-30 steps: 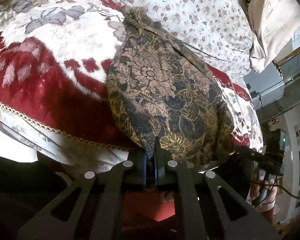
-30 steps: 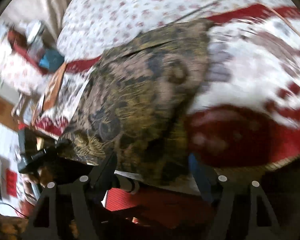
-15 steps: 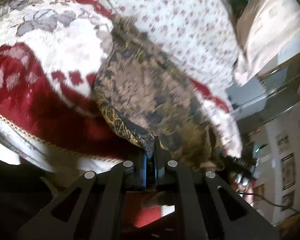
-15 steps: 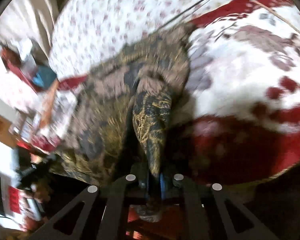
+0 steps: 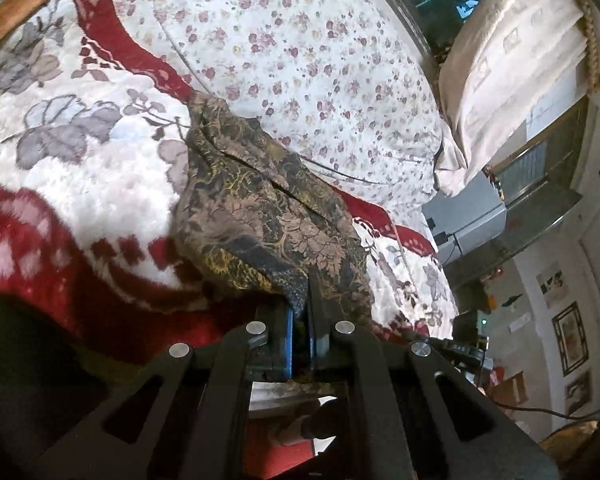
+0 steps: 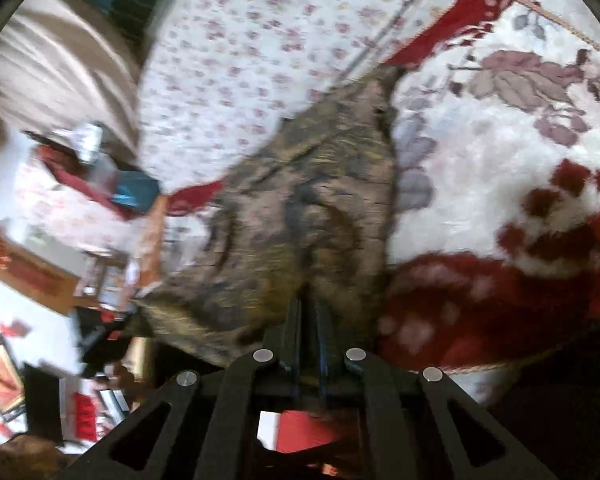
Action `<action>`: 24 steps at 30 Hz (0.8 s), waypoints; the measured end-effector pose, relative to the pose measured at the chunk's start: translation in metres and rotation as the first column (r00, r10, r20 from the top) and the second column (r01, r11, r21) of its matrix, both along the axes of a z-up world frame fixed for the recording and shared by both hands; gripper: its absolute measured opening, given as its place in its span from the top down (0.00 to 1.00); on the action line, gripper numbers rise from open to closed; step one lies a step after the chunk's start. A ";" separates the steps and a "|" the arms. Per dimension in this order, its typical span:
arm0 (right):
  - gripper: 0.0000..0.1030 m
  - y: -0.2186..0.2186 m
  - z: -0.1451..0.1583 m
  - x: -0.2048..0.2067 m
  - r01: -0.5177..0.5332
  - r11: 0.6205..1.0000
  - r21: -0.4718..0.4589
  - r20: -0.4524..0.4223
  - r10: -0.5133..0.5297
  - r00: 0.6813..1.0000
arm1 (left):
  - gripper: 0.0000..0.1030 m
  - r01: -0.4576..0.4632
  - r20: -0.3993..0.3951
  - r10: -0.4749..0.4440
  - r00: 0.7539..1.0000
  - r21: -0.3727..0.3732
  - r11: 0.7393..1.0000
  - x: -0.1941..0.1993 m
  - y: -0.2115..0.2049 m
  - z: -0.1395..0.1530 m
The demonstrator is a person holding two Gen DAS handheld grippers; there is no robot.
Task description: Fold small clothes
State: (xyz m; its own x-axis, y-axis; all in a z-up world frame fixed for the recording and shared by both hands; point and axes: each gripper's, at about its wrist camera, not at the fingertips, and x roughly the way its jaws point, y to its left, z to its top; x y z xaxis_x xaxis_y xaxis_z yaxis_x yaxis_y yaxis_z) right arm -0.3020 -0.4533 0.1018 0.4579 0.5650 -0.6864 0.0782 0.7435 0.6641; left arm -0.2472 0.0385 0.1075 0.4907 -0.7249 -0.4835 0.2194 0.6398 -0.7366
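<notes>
Bare blanket (image 5: 80,152) left of garment (image 5: 268,216); pillow (image 5: 300,48) blocks behind.

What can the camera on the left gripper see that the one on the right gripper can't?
Only the left wrist view shows a grey box-like unit beside the bed, framed pictures on the wall and a wooden rail at the top left. Only the right wrist view, which is blurred, shows a teal object and cluttered red and white items on its left side. Both show the dark brown patterned garment lying on the red and white blanket, the small-flowered sheet behind it, and a cream curtain. The left gripper and right gripper each pinch the garment's near edge.
</notes>
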 end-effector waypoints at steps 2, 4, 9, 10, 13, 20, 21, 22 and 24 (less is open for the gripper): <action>0.75 0.006 -0.006 0.001 -0.029 0.999 -0.023 -0.049 0.028 0.998 | 0.96 0.003 -0.003 -0.003 1.000 0.006 1.000 0.003 -0.001 -0.002; 0.15 0.017 -0.015 -0.002 -0.064 0.997 -0.046 -0.077 0.061 0.995 | 0.96 0.001 -0.016 -0.001 1.000 0.004 1.000 0.006 -0.001 -0.006; 0.11 0.050 -0.058 0.000 -0.170 0.985 0.010 -0.197 0.169 0.966 | 0.96 -0.008 -0.038 0.008 0.999 0.007 1.000 0.009 0.002 -0.012; 0.16 0.056 -0.068 0.000 -0.175 0.984 0.038 -0.204 0.179 0.962 | 0.96 -0.010 -0.040 0.011 0.999 0.008 1.000 0.009 0.003 -0.014; 0.73 0.068 -0.083 0.004 -0.175 0.982 0.068 -0.199 0.185 0.962 | 0.96 -0.012 -0.049 0.012 0.999 0.015 1.000 0.010 0.003 -0.016; 0.91 0.048 -0.008 0.016 -0.183 0.983 -0.022 0.032 0.184 0.982 | 0.96 -0.007 0.030 0.008 1.000 -0.011 1.000 0.025 0.005 0.010; 0.91 0.041 -0.001 0.022 -0.165 0.986 -0.025 0.060 0.167 0.984 | 0.96 -0.006 0.049 0.007 0.999 -0.019 1.000 0.032 0.004 0.015; 0.91 0.032 0.009 0.031 -0.138 0.990 -0.032 0.096 0.141 0.985 | 0.96 -0.008 0.069 0.009 0.998 -0.021 1.000 0.041 0.002 0.021; 0.92 0.020 0.023 0.049 -0.097 0.993 -0.064 0.151 0.106 0.983 | 0.96 -0.015 0.100 0.015 0.995 -0.005 1.000 0.057 -0.003 0.031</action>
